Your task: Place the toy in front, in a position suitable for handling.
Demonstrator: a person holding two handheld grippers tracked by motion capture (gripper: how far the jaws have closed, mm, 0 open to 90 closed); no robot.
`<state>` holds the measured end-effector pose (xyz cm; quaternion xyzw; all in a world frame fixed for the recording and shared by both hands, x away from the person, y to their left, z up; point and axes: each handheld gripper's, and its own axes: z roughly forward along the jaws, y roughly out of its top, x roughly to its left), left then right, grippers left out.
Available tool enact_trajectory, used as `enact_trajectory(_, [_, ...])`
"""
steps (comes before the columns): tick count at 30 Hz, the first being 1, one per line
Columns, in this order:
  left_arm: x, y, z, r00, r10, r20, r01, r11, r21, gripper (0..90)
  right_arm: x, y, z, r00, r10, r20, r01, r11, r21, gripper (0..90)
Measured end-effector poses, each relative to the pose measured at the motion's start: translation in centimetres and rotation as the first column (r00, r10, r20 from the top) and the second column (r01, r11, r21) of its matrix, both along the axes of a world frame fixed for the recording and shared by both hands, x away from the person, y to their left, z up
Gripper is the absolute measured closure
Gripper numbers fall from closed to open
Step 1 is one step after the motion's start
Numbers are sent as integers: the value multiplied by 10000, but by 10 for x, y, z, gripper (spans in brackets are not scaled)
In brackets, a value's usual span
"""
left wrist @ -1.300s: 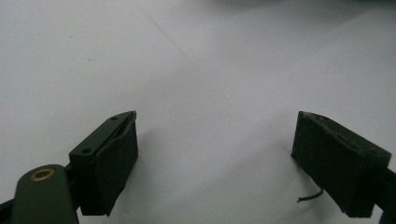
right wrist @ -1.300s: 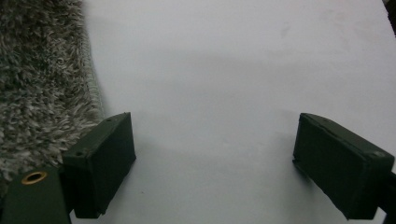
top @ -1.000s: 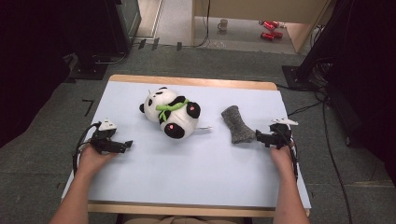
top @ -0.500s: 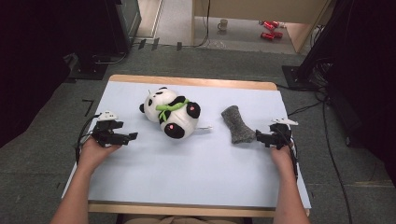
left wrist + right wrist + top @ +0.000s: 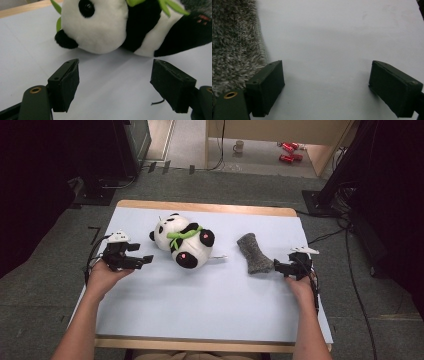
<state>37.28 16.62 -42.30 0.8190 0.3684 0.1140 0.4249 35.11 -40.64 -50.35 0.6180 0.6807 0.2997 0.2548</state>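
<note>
A black-and-white plush panda [image 5: 182, 242] with a green leaf scarf lies on its side at the back middle of the pale table [image 5: 200, 305]. My left gripper [image 5: 141, 253] hovers just left of it, pointing at it. In the left gripper view the panda [image 5: 100, 27] lies beyond the left gripper [image 5: 115, 72]. Its jaws have just been closing a little, stand open, and hold nothing. A grey fuzzy sock [image 5: 254, 253] lies right of the panda. My right gripper [image 5: 278, 268] sits open at its near end. The sock [image 5: 234, 42] lies beside the left jaw of the right gripper [image 5: 325, 75].
The table's wooden back edge [image 5: 210, 208] runs behind the panda. On the floor beyond stand a mug [image 5: 239, 146] and red cans [image 5: 287, 151]. Dark equipment stands at both sides. Bare table surface stretches between my forearms.
My left gripper has risen off the table and moved toward the panda. The right gripper, the panda and the sock have kept still.
</note>
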Motion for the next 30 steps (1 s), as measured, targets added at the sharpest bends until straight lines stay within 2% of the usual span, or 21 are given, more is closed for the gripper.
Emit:
enact_trajectory(5, [5, -6, 7, 10000, 43, 61, -43, 9999, 100, 236, -1, 2, 1, 9999, -141, -36, 141, 9999, -12, 128])
enact_trajectory(6, [8, -8, 9, 9999, 119, 41, -119, 9999, -98, 238, -1, 2, 1, 9999, -145, -17, 145, 9999, -37, 129])
enact_trajectory(8, [9, -9, 11, 10000, 97, -22, -98, 9998, -185, 249, -2, 2, 0, 9999, -148, -7, 148, 9999, -24, 129])
enact_trajectory(12, [14, -16, 14, 9999, -127, 25, 127, 9998, -119, 254, -2, 2, 0, 9999, -147, 26, 147, 9999, -27, 131])
enact_trajectory(14, [15, -19, 17, 9997, -225, 46, 226, 9993, -285, 254, -4, 2, 1, 9999, -127, 6, 127, 9999, -1, 131])
enact_trajectory(16, [17, -23, 19, 9996, -262, 74, 263, 9994, -231, 258, -4, 2, 1, 9999, -110, -9, 110, 9999, 2, 131])
enact_trajectory(18, [18, -25, 21, 9996, -294, -54, 293, 9994, -170, 332, -5, 2, 1, 10000, -82, 7, 82, 10000, 1, 132])
enact_trajectory(20, [21, -28, 25, 9995, -315, -58, 315, 9995, -84, 340, -5, 1, 0, 10000, -72, 11, 72, 9999, 74, 131])
enact_trajectory(22, [24, -31, 27, 9994, -344, 65, 344, 9994, -41, 336, -5, 1, 0, 10000, -68, 26, 68, 10000, 44, 131])
enact_trajectory(30, [34, -46, 33, 9973, -733, 40, 734, 9971, -224, 325, -5, 2, 0, 10000, -67, 57, 67, 10000, 6, 132])
